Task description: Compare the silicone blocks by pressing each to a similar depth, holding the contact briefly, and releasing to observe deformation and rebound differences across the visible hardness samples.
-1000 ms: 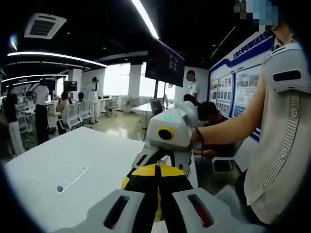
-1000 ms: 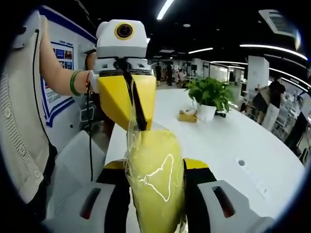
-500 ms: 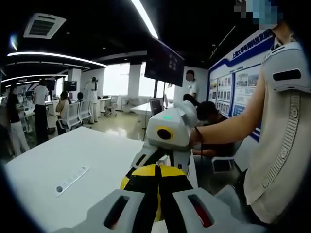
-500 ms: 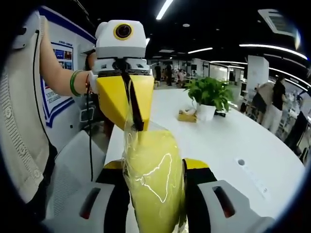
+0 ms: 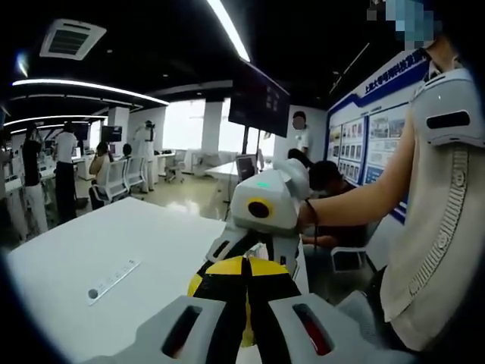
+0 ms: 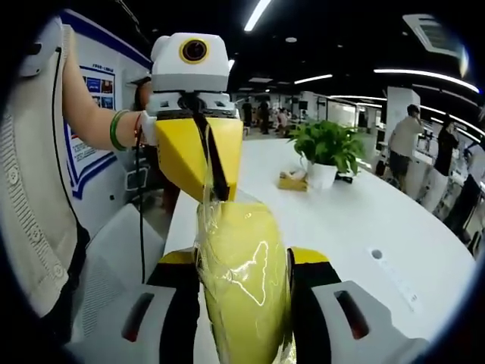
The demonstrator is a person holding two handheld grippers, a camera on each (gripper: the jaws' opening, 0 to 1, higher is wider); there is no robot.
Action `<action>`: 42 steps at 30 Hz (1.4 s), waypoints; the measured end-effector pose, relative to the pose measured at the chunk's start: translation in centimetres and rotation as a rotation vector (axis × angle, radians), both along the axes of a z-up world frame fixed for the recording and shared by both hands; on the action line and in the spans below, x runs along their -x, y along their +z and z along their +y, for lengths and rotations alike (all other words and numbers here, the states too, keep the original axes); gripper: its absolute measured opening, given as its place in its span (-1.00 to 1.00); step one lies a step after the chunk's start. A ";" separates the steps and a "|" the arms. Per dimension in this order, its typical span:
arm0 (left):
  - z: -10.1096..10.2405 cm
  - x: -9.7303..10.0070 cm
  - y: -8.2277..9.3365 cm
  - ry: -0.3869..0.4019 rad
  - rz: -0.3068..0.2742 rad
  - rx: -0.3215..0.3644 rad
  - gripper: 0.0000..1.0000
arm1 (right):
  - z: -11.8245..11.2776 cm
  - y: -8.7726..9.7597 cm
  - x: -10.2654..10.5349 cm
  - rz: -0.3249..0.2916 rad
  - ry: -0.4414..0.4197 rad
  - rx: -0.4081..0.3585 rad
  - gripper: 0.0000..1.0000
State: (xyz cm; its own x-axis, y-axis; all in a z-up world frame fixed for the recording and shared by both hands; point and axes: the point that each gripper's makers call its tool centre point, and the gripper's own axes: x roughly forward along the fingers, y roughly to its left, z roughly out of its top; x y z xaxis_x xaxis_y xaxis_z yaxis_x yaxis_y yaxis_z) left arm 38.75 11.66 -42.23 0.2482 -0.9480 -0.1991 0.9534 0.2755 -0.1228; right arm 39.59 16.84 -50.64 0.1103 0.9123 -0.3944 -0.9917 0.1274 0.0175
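A yellow silicone block (image 6: 244, 280) wrapped in clear film stands upright between the black pads of my right gripper (image 6: 242, 262), which is shut on it. From above and to the left, my left gripper (image 6: 215, 196) reaches in, and its yellow jaws are shut on the loose top edge of the film (image 6: 207, 171). In the left gripper view my left gripper (image 5: 246, 264) shows its jaws pressed together, and the white body of the right gripper (image 5: 261, 206) faces it just beyond the tips. Both are held in the air beside the table's near edge.
A long white table (image 6: 364, 220) carries a potted plant (image 6: 327, 152), a small yellow item (image 6: 292, 182) and a flat socket strip (image 6: 394, 277). The person holding the grippers stands close, arm (image 6: 95, 114) stretched out. Other people stand in the room behind.
The grippers and the block hold almost the same place, with the block shifted only slightly. People in the background have walked to new spots.
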 end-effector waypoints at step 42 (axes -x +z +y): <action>2.1 -0.7 -4.6 0.116 0.144 0.018 -1.00 | -5.3 0.8 0.4 0.068 -0.344 -0.192 0.44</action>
